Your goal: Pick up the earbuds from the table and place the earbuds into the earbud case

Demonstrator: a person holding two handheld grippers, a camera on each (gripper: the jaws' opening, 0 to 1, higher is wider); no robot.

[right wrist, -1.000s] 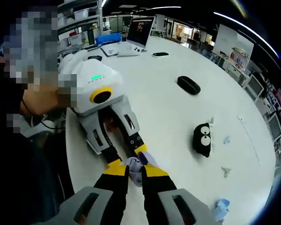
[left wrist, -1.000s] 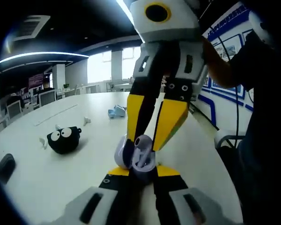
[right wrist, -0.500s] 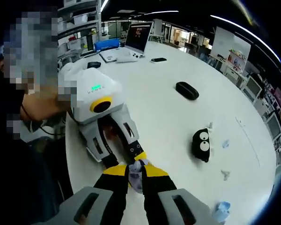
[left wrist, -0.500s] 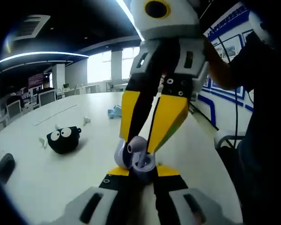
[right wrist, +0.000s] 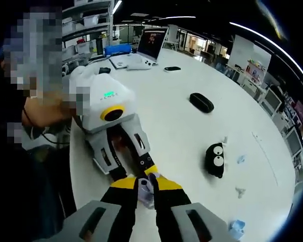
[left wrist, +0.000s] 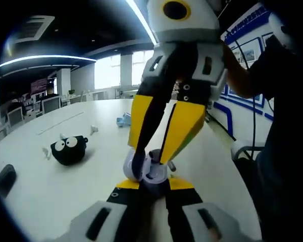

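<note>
In the left gripper view my left gripper (left wrist: 150,184) is shut on the base of a lavender earbud case (left wrist: 152,176), whose lid (left wrist: 130,166) stands open to the left. My right gripper (left wrist: 151,157) comes down from above with yellow fingers, shut on a lavender earbud (left wrist: 154,155) that sits at the case's mouth. In the right gripper view my right gripper (right wrist: 146,183) holds that earbud (right wrist: 146,185) between its tips. The left gripper (right wrist: 143,172) meets it from the upper left, and the case is mostly hidden behind the jaws.
A black pouch with cartoon eyes (left wrist: 69,148) (right wrist: 214,158) lies on the white table (right wrist: 177,126). Farther off are a black oval case (right wrist: 201,102), a laptop (right wrist: 149,46) and a small blue item (left wrist: 125,120). A person (left wrist: 285,131) stands at the table edge.
My right gripper has come down a little, bringing the earbud from just above the case to its opening. The left gripper and case have stayed in place.
</note>
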